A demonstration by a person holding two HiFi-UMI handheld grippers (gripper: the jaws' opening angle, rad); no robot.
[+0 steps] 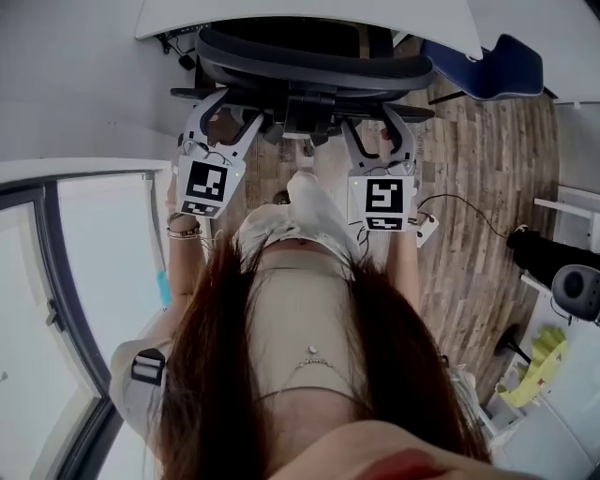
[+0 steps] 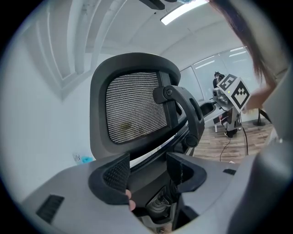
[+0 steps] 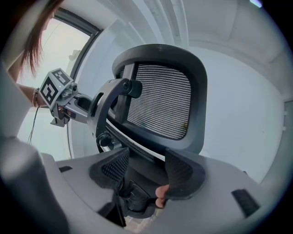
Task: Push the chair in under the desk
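- Currently the chair (image 1: pixel 309 61) stands at twelve o'clock in the head view, backrest toward the person. Its seat is hidden beyond the edge of the white desk (image 1: pixel 309 14), and how far under it reaches I cannot tell.
- The left gripper (image 1: pixel 230 111) sits at eleven o'clock and the right gripper (image 1: pixel 375 122) at one o'clock, either side of the back's central spine. That spread likely keeps a push straight rather than swivelling the chair.
- Each gripper view shows its jaws apart, with dark chair frame between them below the mesh headrest (image 2: pixel 135 107). Neither visibly clamps, which suits shoving rather than gripping.
- By my reading, the push is about to start or is under way.
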